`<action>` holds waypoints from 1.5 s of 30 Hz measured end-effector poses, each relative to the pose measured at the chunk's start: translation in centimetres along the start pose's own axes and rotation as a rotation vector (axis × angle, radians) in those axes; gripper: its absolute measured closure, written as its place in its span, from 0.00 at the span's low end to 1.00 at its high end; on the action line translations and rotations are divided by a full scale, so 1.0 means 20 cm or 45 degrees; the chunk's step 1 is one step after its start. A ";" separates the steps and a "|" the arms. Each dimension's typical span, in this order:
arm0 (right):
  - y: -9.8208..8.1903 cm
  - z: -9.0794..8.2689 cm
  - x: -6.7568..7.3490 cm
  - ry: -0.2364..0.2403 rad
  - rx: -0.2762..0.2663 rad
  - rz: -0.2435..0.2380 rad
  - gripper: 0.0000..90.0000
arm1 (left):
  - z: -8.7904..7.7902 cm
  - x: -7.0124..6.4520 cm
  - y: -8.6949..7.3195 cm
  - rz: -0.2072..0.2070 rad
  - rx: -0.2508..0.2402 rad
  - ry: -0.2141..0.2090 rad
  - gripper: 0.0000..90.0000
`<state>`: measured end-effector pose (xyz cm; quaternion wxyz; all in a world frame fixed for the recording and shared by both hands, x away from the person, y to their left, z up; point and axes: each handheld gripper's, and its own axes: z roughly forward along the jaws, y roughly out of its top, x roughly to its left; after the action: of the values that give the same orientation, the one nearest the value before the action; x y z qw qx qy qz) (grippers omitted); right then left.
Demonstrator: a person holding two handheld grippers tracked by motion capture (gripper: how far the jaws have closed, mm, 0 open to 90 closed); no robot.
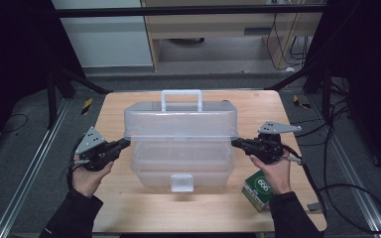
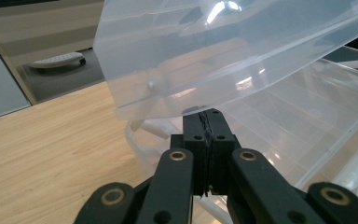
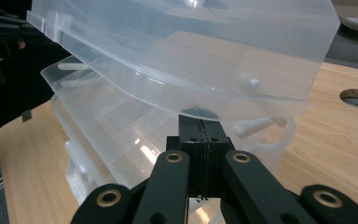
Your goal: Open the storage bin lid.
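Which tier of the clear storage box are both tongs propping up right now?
The top lid section, the one with the carry handle. Left tongs and right tongs sit shut beneath its end edges; the lower trays stay below.

A light wooden table (image 1: pixel 129 208) stood on a grey floor (image 1: pixel 20 163), with metal rails (image 1: pixel 30 168) running along both sides. Black frame bars (image 1: pixel 188 11) crossed overhead. Behind stood a white panel (image 1: pixel 109 44) and a pale wooden cabinet (image 1: pixel 218 25). Cables (image 1: pixel 347 188) trailed across the floor at right. Surroundings were dark.
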<state>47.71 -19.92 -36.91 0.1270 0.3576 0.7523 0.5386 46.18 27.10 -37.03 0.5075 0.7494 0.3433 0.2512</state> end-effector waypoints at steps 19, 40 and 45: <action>0.00 0.00 0.00 -0.004 0.019 -0.005 1.00 | 0.00 0.02 -0.04 0.040 -0.040 0.129 0.64; 0.00 0.00 0.00 0.000 0.021 -0.001 1.00 | 0.08 0.02 -0.01 0.095 -0.071 0.106 0.66; 0.00 0.00 0.01 -0.004 0.032 -0.004 1.00 | 0.08 0.02 0.00 0.099 -0.071 0.105 0.66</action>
<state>47.66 -19.79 -36.98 0.1244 0.3589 0.7594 0.5283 47.66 26.42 -37.65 0.5033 0.7367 0.3276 0.3108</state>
